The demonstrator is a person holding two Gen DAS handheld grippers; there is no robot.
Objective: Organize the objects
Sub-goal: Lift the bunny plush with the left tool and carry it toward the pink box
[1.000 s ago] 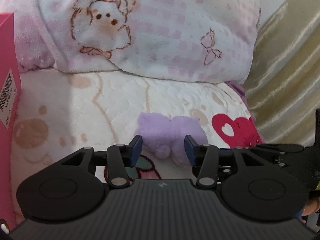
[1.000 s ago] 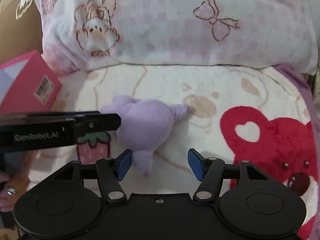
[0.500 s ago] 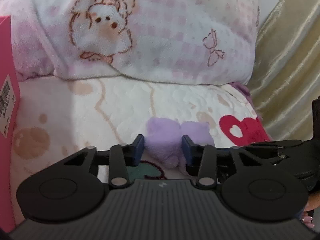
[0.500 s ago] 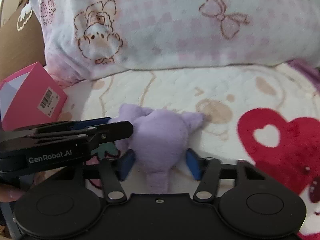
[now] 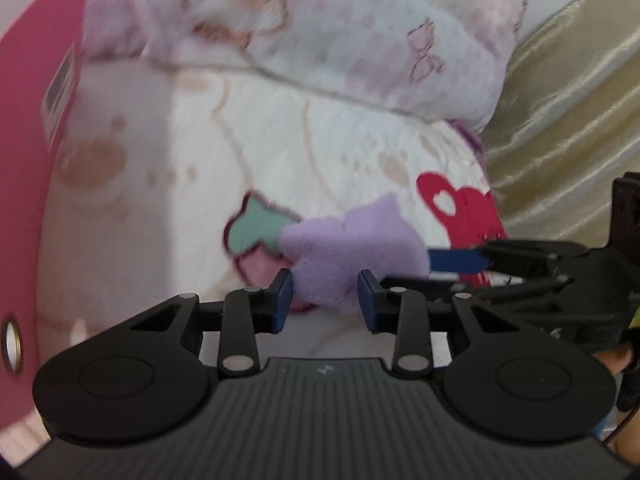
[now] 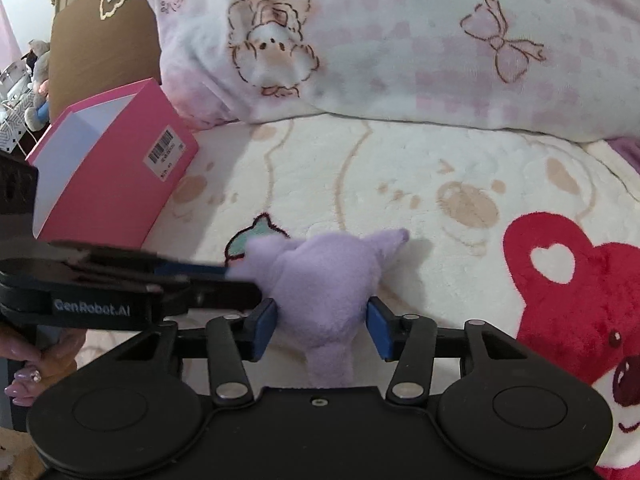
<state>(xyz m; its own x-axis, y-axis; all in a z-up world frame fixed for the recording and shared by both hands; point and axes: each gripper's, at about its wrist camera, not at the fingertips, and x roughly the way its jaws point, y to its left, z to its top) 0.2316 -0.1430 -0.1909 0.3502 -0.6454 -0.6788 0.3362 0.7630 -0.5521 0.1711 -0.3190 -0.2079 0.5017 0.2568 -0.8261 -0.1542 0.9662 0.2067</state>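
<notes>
A small purple plush toy (image 6: 320, 276) is lying on the soft cream blanket (image 6: 400, 168), right beside the little strawberry picture (image 6: 256, 232) on it. Both grippers are squeezing the toy at once. The right gripper (image 6: 322, 328) is pinching the toy's round body, with one blue pad pressing each side. Its jaws have just been closing on the toy. The left gripper (image 5: 325, 300) is reaching in from the left side and is clamping the toy's other end between its blue pads. Its jaws have been closing too. In the left view, the picture is blurry. A pink box (image 6: 116, 168) is sitting open on the blanket, up and left of the toy and apart from it. A big pink and white pillow (image 6: 400, 40) is lying behind them. A hand (image 6: 28, 364) is holding the left gripper.
</notes>
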